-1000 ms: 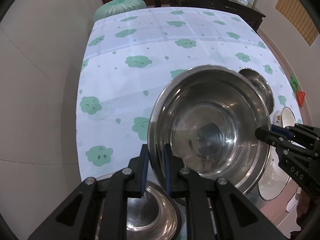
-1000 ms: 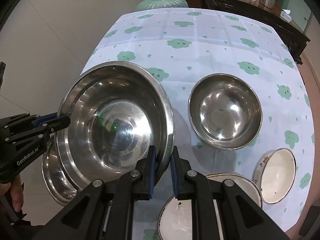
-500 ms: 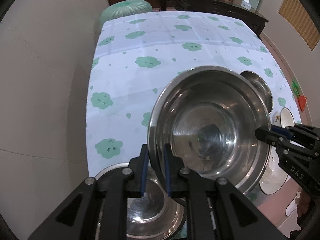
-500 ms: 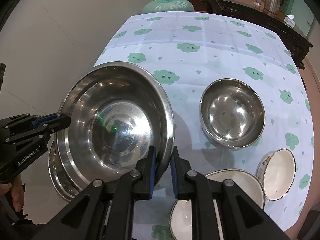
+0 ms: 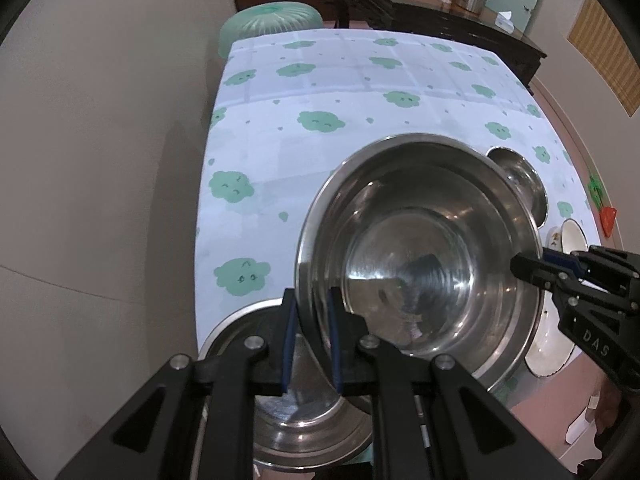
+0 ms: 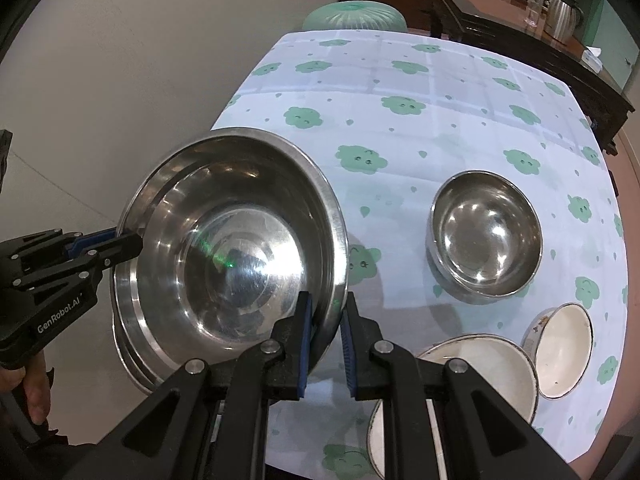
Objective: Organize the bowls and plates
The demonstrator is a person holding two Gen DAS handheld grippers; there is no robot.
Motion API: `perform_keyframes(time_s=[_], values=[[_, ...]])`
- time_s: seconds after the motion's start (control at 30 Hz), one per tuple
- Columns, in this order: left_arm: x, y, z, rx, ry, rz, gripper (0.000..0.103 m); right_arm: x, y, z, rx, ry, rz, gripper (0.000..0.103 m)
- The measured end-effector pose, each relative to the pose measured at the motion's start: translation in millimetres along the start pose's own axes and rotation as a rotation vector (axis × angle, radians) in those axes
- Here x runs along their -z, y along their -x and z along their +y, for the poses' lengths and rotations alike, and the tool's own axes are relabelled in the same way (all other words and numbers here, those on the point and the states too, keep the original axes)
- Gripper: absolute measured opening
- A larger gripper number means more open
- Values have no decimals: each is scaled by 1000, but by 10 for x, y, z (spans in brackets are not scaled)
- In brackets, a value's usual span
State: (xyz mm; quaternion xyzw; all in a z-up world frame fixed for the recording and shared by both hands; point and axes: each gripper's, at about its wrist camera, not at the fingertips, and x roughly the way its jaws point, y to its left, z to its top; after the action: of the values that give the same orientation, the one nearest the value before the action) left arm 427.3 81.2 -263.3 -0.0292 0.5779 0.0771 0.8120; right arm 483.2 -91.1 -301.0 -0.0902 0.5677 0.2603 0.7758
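Steel bowl, clamped by our left hand-held gripper and right hand-held gripper, has risen off the lower bowl, ready for restacking.

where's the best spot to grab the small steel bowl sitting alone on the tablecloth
Take the small steel bowl by its rim, coming from above, one finger inside and one outside the thin wall. It sits upright, mouth up; the near edge is probably easiest, with bare tablecloth around it.

likely a home dining room; cloud-print tablecloth, dark wooden sideboard with a kettle
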Motion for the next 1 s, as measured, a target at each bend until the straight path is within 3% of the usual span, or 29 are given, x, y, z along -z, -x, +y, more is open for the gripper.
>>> perform_keyframes(time_s=[1.0], values=[[390, 181, 536, -43, 103, -1, 12, 25, -45, 655, -37, 119, 18, 16]])
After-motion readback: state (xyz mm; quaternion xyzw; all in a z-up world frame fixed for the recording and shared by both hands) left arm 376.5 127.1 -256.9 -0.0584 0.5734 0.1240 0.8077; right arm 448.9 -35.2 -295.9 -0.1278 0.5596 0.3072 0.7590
